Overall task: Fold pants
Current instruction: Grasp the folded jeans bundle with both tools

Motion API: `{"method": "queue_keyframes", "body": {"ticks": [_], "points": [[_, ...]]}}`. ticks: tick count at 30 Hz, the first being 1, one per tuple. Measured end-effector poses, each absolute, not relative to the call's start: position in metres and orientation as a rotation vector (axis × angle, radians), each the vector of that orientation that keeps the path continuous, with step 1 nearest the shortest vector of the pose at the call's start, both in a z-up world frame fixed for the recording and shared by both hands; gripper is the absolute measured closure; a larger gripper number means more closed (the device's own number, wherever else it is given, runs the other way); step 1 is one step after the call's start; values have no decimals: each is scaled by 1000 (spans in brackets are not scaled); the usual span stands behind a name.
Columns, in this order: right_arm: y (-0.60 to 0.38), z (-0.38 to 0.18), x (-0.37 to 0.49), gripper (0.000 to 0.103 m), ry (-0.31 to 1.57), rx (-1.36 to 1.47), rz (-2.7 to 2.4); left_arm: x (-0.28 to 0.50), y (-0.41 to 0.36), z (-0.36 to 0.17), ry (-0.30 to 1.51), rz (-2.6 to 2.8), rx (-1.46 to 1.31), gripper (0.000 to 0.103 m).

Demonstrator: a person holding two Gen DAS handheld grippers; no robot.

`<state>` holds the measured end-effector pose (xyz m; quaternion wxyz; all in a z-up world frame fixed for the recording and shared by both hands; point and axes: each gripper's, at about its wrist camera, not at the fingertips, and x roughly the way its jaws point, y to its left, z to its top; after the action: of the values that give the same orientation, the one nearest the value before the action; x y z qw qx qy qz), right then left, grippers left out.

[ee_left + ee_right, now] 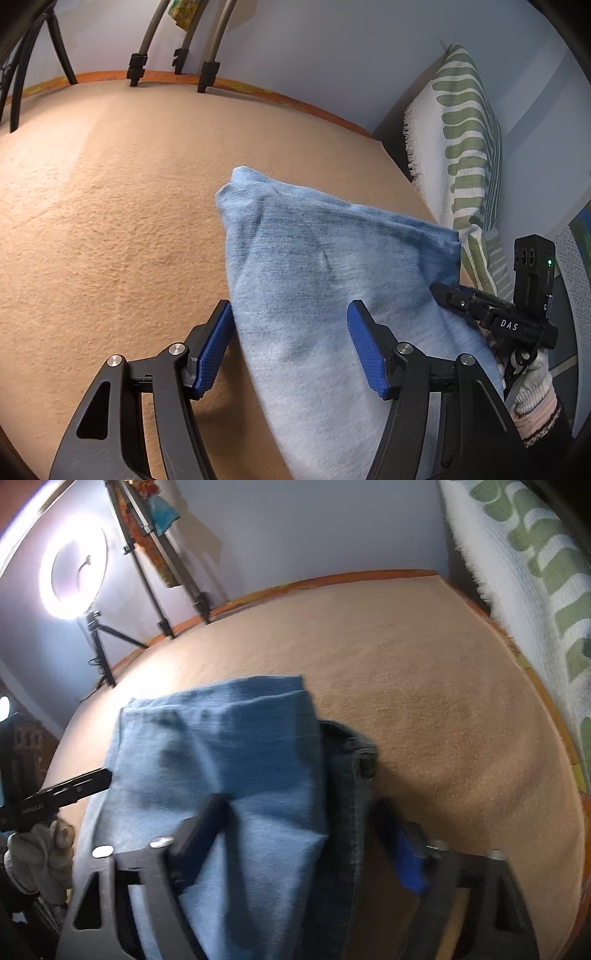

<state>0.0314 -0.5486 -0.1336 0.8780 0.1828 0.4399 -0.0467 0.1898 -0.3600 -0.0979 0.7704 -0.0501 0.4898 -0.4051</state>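
Note:
The pants (pixel 325 266) are light blue denim, folded into a thick bundle on the tan blanket (pixel 110 206). My left gripper (pixel 290 325) is open, its blue pads (pixel 364 347) spread wide over the bundle's near left edge. My right gripper (pixel 303 823) is open too, jaws straddling the bundle (pixel 236 760), whose darker waistband (pixel 351 760) shows on the right. The right gripper also shows in the left wrist view (pixel 491 314) at the bundle's right side. The left gripper shows in the right wrist view (pixel 62 794) at the bundle's left.
A green and white patterned pillow (pixel 458 147) stands against the wall at the right. Tripod legs (pixel 173 48) stand beyond the blanket's far edge. A lit ring light (pixel 74 568) on a stand is at the far left. Gloved hands (pixel 37 849) hold the grippers.

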Motion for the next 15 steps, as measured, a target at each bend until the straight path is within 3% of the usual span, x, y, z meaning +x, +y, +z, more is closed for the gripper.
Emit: {"method": "queue_keyframes", "body": {"ticks": [4, 11, 15], "points": [[-541, -132, 32, 51, 919, 387, -75, 189, -362, -98, 1049, -889, -107, 40], [-532, -129, 34, 62, 923, 371, -81, 191, -368, -101, 1067, -949, -178, 41], [-535, -128, 30, 66, 914, 396, -78, 193, -370, -99, 1087, -960, -195, 49]]}}
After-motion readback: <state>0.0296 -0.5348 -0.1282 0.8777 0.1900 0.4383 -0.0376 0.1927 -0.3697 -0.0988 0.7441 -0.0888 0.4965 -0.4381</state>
